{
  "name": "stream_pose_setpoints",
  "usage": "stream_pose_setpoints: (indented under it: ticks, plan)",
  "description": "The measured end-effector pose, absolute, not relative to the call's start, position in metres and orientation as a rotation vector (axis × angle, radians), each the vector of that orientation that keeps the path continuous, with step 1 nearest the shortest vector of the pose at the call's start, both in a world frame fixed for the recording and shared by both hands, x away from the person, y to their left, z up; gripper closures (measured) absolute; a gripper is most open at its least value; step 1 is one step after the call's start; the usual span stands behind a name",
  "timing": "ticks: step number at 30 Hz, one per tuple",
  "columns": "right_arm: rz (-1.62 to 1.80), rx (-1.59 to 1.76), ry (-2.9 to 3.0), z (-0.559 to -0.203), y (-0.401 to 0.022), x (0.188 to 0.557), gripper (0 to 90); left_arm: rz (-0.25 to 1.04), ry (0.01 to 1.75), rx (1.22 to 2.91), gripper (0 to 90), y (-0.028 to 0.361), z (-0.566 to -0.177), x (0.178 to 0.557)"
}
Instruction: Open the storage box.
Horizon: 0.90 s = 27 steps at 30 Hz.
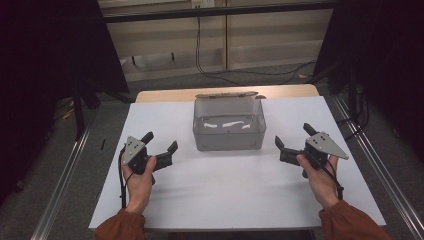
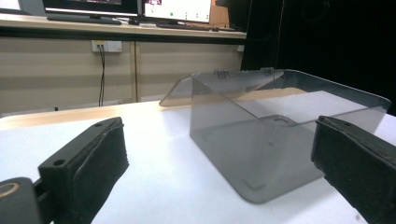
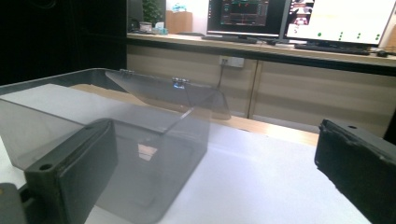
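A clear grey plastic box (image 1: 228, 141) stands empty at the middle of the white table (image 1: 225, 195). Its hinged lid (image 1: 227, 94) is thrown back behind it. My left gripper (image 1: 160, 141) hovers open to the left of the box, jaws wide apart with nothing between them. To the right of the box, my right gripper (image 1: 294, 135) is open too and holds nothing. In the left gripper view the box (image 2: 261, 154) sits ahead between the spread jaws of the left gripper (image 2: 219, 140). The right gripper view has the box (image 3: 140, 140) ahead and left, with the right gripper (image 3: 215, 140) just as wide.
A bare wooden strip (image 1: 165, 94) shows at the table's far edge. Metal rails (image 1: 65, 175) run along the floor on both sides, and cables (image 1: 235, 75) lie on the floor beyond. A bench with monitors (image 3: 327, 18) stands behind. White tabletop spreads in front of the box.
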State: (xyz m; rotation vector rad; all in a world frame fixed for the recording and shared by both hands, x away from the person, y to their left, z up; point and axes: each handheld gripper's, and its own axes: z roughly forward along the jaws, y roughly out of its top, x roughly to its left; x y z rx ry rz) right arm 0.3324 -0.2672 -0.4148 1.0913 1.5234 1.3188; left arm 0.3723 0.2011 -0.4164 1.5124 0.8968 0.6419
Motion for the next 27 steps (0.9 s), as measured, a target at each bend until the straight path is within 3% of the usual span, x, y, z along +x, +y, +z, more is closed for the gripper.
stream_pose_setpoints:
  ticks: [27]
  plan:
    - [1.25,1.213,1.43,-0.439,-0.304,0.251,0.0,0.697,0.982,1.518,3.4,0.217,-0.434,0.316]
